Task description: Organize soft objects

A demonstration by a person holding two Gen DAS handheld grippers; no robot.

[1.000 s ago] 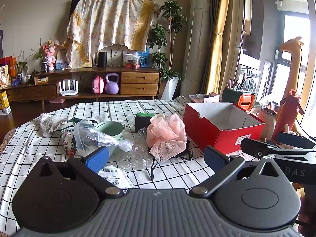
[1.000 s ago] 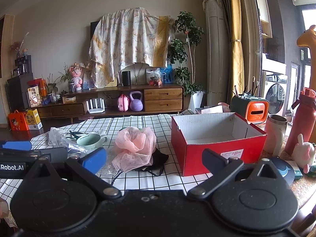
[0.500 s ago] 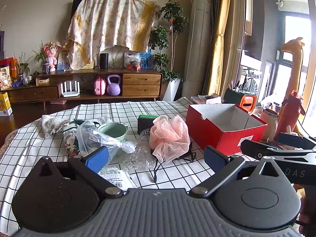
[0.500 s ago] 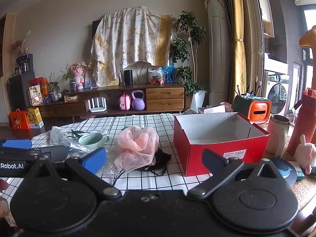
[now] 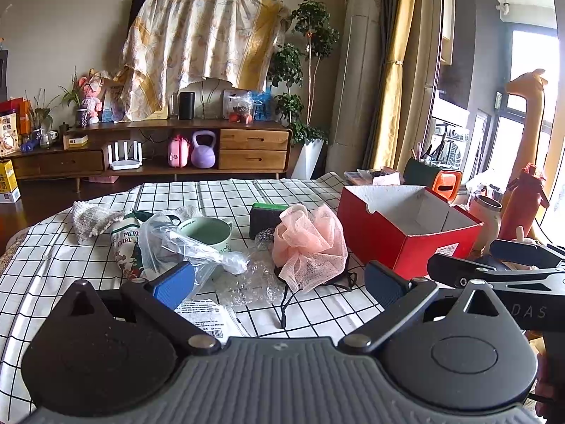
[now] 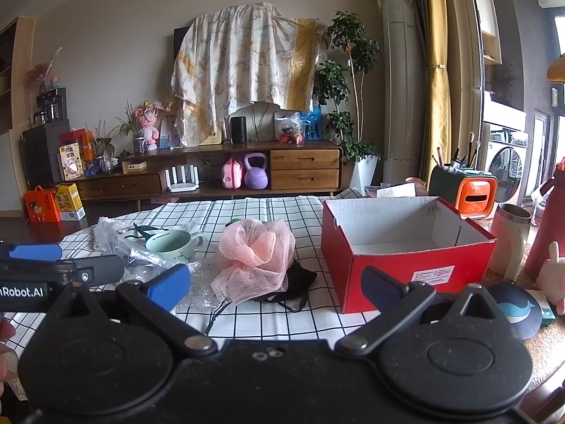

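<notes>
Both the left gripper [image 5: 279, 281] and right gripper [image 6: 277, 282] hover with fingers spread wide and empty, so I'd close low around the pink bath pouf [image 6: 256, 256] lying mid-desk on a black mask [image 6: 300, 281], left of the empty red box [image 6: 406, 247].

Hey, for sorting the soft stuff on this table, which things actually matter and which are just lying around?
Job:
pink mesh puff
black mask
knitted cloth
sponge
red box, open and empty
both grippers, open: left, right

Lying about:
green mug
plastic bag
bubble wrap
paper slip
red bottle
tumbler
</notes>
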